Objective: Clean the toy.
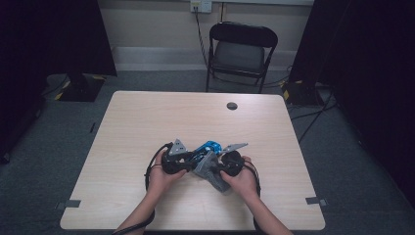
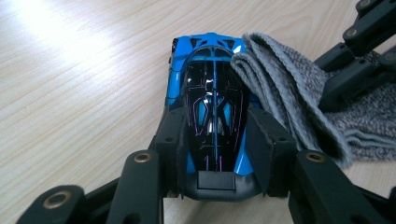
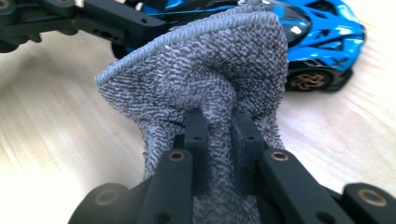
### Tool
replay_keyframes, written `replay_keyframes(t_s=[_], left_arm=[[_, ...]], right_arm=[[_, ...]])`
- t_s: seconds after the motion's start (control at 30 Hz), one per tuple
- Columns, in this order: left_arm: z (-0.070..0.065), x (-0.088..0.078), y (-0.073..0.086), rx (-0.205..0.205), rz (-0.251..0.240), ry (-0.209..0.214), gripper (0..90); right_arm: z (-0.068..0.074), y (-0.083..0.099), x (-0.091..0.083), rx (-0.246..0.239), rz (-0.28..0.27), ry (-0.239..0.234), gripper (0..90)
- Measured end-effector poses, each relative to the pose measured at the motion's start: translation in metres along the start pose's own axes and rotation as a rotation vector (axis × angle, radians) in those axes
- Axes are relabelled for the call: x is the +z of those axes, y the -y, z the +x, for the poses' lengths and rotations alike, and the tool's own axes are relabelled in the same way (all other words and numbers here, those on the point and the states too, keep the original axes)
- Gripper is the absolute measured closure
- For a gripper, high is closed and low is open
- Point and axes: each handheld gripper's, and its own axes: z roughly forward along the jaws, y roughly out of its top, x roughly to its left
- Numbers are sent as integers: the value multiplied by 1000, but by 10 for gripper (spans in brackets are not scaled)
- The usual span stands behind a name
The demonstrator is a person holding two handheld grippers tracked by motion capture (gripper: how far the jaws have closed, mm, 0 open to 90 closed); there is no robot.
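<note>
The car [image 2: 212,100] lies on the bench [image 1: 147,122] near its front edge, a little left of the middle, and is clamped at one end between the jaws of the left gripper [image 2: 212,144], whose pads press on both flanks. A grey cloth [image 3: 205,79] is pinched in a bunch by the right gripper [image 3: 219,126], whose jaws are drawn nearly together on the fabric. In the left gripper view the folded cloth is seen touching the right flank of the car; a wipe of the bodywork is judged to be the step in hand.

Several slips could follow from here. The car is held by one end only, so a firm sideways push of the cloth could twist it out of the pads or pivot it on the bench. The glossy shell offers little friction, which would make such a slip easier. The loose upper fold of the cloth could catch on a wheel [image 3: 306,79] or on the left gripper's linkage and be dragged out of the pinch. The two grippers are very close, and a collision could be caused by a long stroke.

The car is bright blue with a glossy black canopy, thin purple lines and bronze-spoked wheels.
</note>
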Motion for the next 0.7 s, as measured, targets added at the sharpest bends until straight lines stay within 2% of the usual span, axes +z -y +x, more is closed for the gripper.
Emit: replay_keyframes(t_s=[0.33,0.53,0.7], left_arm=[[0,0,0,1,0,-1,594],[0,0,0,3,1,-2,594],[0,0,0,8,-1,-6,594]], right_arm=[[-13,-2,-2,48,-2,21,789],[-19,-4,-2,57,4,46,789],[-28,-4,-4,88,1,57,790]])
